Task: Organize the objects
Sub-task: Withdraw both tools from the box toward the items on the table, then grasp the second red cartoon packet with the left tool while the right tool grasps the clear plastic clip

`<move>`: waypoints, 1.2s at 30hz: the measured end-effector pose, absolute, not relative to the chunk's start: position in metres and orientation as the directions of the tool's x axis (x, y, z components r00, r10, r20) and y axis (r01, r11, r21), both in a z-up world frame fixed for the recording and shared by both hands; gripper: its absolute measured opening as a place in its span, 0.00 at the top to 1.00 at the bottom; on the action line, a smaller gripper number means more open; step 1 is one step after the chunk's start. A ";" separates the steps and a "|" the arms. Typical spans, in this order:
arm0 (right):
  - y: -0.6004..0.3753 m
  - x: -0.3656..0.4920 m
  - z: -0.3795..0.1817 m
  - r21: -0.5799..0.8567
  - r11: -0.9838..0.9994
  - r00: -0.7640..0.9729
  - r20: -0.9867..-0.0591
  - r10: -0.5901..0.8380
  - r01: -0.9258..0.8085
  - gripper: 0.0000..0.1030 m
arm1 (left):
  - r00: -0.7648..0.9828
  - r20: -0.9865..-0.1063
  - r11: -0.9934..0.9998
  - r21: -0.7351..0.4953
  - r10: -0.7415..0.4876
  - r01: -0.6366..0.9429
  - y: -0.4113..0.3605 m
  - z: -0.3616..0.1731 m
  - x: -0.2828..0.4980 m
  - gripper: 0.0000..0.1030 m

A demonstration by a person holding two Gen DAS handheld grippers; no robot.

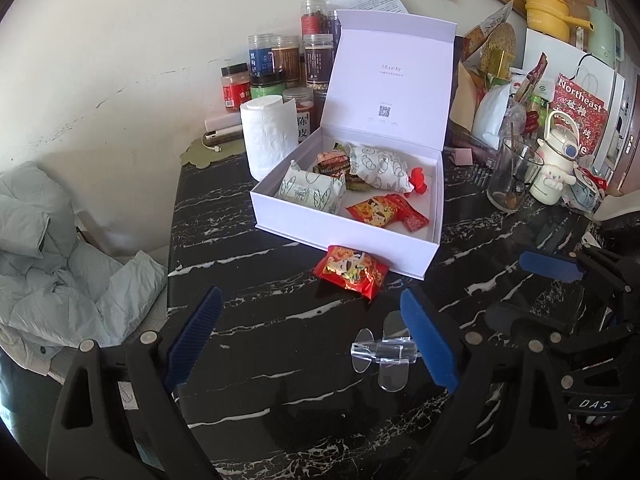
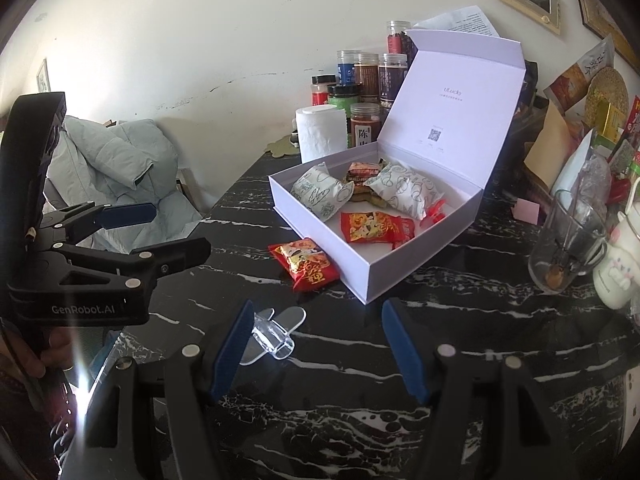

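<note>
Left-wrist view: my left gripper (image 1: 312, 336) fills the lower frame, jaws wide apart with nothing between them, above the black marbled worktop (image 1: 248, 380). A clear plastic clip (image 1: 380, 354) lies on the worktop at lower centre, partly hidden behind the blue pad (image 1: 430, 344) on the right-hand side of the frame; I cannot tell if they touch. A red snack packet (image 1: 352, 270) lies at mid-frame, just beside the front wall of the white box (image 1: 344, 236).

The box stands open at centre, its lid (image 1: 394, 76) upright behind it. Inside I see two white patterned packets (image 1: 314, 192), a second red packet (image 1: 378, 210) and some smaller wrapped sweets (image 1: 334, 162). A toilet roll (image 1: 268, 136) stands just left of the box, with jars (image 1: 280, 64) behind it by the wall. A glass (image 1: 514, 176) and a white bottle (image 1: 554, 164) stand at the right. A grey padded jacket (image 1: 60, 248) lies at the left edge.

Right-wrist view: my right gripper (image 2: 316, 352) occupies the lower frame, jaws moderately apart and empty. The clip (image 2: 274, 336) lies just beside the left-hand pad (image 2: 234, 350). The loose red packet (image 2: 306, 266) is at centre, against the box's near corner (image 2: 364, 280). My left gripper (image 2: 156, 228) appears at the left edge.
</note>
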State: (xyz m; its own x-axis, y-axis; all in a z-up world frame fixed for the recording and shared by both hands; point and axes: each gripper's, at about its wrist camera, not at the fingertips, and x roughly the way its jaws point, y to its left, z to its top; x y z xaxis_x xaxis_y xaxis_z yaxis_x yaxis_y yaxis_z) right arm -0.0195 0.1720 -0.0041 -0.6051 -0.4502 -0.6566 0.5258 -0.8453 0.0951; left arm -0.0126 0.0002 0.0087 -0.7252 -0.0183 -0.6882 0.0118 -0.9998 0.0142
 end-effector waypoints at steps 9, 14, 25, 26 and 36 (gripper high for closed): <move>0.158 -0.020 -0.038 0.143 -0.825 -0.540 -0.693 -0.478 0.547 0.34 | -0.702 -0.712 -1.000 -0.016 0.013 -0.002 -0.009 -0.019 -0.009 0.12; 0.147 -0.028 -0.054 0.166 -0.803 -0.494 -0.712 -0.500 0.573 0.34 | -0.691 -0.722 -1.000 -0.018 0.029 -0.023 -0.013 -0.034 -0.016 0.12; 0.126 -0.056 -0.083 0.226 -0.780 -0.418 -0.739 -0.528 0.584 0.34 | -0.651 -0.759 -1.000 0.011 -0.004 -0.006 -0.028 -0.056 -0.046 0.12; 0.124 -0.057 -0.084 0.233 -0.773 -0.412 -0.737 -0.536 0.590 0.34 | -0.649 -0.761 -1.000 0.015 -0.007 -0.008 -0.029 -0.058 -0.049 0.12; 0.139 -0.073 -0.091 0.244 -0.782 -0.404 -0.746 -0.529 0.574 0.55 | -0.625 -0.780 -0.999 -0.019 0.037 -0.035 -0.025 -0.066 -0.076 0.12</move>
State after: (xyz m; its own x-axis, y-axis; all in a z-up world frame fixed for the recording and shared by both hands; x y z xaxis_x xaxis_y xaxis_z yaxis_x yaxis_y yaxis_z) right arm -0.0729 0.1387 -0.0907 -0.4042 -0.5293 -0.7460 0.5737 -0.7819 0.2440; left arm -0.0760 -0.0247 -0.0662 -0.6253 0.0370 -0.7795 -0.0354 -0.9992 -0.0191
